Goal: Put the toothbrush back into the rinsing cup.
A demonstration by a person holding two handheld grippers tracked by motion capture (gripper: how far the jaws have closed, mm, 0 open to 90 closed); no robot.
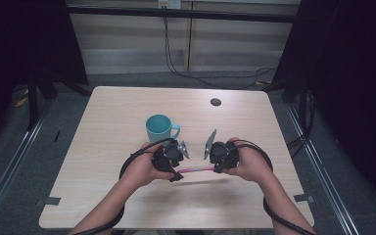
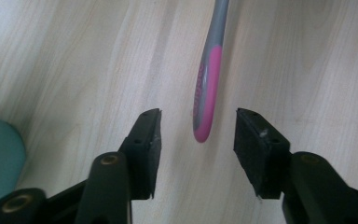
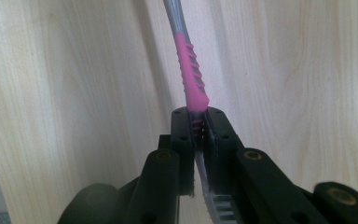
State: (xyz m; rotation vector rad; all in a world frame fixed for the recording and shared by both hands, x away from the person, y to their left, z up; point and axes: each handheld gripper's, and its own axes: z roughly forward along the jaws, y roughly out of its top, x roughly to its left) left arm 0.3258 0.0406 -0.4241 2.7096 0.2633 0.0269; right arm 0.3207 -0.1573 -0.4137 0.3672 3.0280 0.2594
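We find the right hand-held gripper (image 3: 200, 122) clamped on the ribbed pink section of a toothbrush (image 3: 189, 77), holding it clear of the wooden surface (image 1: 117, 112). In the high view the toothbrush (image 1: 196, 170) spans horizontally between the two hands, just in front of a teal mug (image 1: 159, 128).

The left hand-held gripper (image 2: 198, 128) stands with its jaws apart, one on either side of the rounded pink handle end (image 2: 204, 100), neither pad touching it. We judge the step in hand to be a handover, or a second grip, at that end.

To do it well, we would advance the left hand-held gripper slightly so the pads cover more than the tip, centre the handle between them, then close squarely across its flat faces. The right hand-held gripper should hold firm until the left has bitten. The handle end tapers and looks smooth, so a grip at the very tip may slip.
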